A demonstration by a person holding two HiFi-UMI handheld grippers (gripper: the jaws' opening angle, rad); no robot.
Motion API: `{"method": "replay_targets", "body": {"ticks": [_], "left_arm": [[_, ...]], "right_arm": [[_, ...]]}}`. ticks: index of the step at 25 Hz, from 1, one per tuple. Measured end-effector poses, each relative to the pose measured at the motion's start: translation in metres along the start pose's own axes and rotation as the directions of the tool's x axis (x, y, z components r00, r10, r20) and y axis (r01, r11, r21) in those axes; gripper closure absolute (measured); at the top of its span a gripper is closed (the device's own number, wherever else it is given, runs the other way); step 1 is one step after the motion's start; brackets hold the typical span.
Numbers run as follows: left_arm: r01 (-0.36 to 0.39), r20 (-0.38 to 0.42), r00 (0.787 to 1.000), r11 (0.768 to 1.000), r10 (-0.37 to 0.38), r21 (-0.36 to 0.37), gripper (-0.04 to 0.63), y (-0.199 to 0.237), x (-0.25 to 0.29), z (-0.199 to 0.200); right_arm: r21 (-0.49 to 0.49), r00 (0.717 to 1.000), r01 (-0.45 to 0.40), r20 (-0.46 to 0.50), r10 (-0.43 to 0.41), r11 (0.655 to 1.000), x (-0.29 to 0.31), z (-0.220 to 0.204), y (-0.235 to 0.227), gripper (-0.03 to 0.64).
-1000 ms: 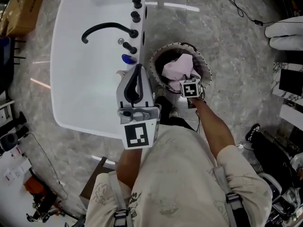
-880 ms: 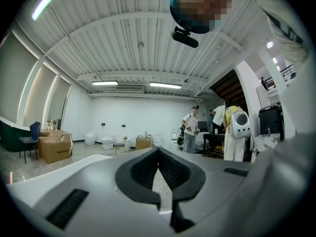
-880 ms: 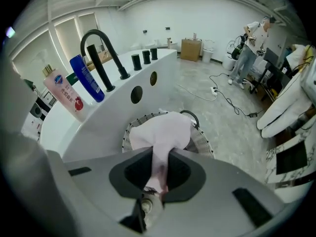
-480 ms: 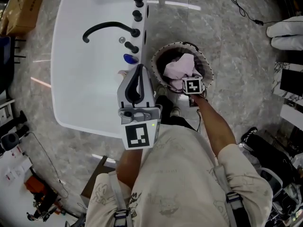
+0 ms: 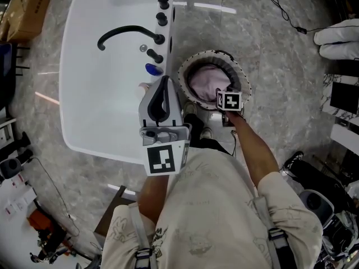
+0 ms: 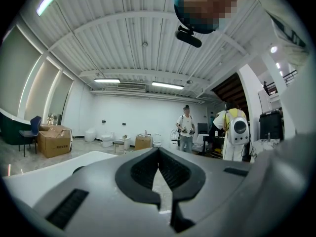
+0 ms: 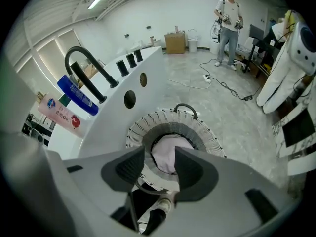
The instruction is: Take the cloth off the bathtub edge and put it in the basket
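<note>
The pink cloth [image 5: 206, 82] lies inside the round woven basket [image 5: 182, 77], which stands on the floor beside the white bathtub's edge [image 5: 166, 49]. My right gripper [image 5: 225, 98] hangs over the basket's near rim and points steeply down. Its jaws have just been opening and stand apart. In the right gripper view the cloth [image 7: 168, 154] shows below the gap of the right gripper [image 7: 160, 158], free of the pads, ringed by the basket [image 7: 148, 122]. My left gripper [image 5: 163, 84] is held level over the tub edge, shut and empty; the left gripper view shows the left gripper [image 6: 158, 152] with its tips together.
A black faucet [image 5: 126, 33] and knobs line the tub edge, with a blue bottle [image 5: 151, 69] and a pink bottle [image 7: 57, 113]. A cardboard box [image 5: 25, 13] sits far left. A cable [image 5: 280, 7] crosses the marble floor. People stand far off in the room.
The cloth, bunched high at my right gripper a second ago, has dropped lower into the basket. The right jaws let go of it. My left gripper has not moved.
</note>
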State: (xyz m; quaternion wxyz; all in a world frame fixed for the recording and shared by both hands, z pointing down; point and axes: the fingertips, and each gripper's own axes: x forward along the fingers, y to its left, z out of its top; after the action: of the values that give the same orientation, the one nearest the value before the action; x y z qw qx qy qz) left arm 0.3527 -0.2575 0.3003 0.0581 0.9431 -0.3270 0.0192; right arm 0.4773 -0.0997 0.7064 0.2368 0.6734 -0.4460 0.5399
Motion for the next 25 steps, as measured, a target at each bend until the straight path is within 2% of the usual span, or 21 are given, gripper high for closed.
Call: {"method": "replay_targets", "body": {"ticks": [8, 15, 20, 25], "left_arm": [[-0.006, 0.014, 1.000, 1.000, 0.006, -0.001, 0.592, -0.006, -0.015, 0.005], [-0.006, 0.024, 1.000, 1.000, 0.006, 0.015, 0.592, -0.018, -0.031, 0.004], [0.006, 0.035, 0.999, 1.000, -0.006, 0.014, 0.592, -0.033, -0.046, 0.007], [0.001, 0.052, 0.999, 1.000, -0.002, 0.020, 0.592, -0.047, -0.063, 0.010]], "right_arm": [[0.034, 0.999, -0.020, 0.043, 0.019, 0.999, -0.017, -0.006, 0.001, 0.443], [0.051, 0.987, -0.069, 0.148, 0.061, 0.996, -0.032, -0.005, 0.002, 0.448], [0.070, 0.958, -0.121, 0.268, 0.098, 0.990, -0.059, 0.002, 0.004, 0.451], [0.025, 0.905, -0.142, 0.409, 0.119, 0.990, -0.116, 0.018, 0.006, 0.451]]}}
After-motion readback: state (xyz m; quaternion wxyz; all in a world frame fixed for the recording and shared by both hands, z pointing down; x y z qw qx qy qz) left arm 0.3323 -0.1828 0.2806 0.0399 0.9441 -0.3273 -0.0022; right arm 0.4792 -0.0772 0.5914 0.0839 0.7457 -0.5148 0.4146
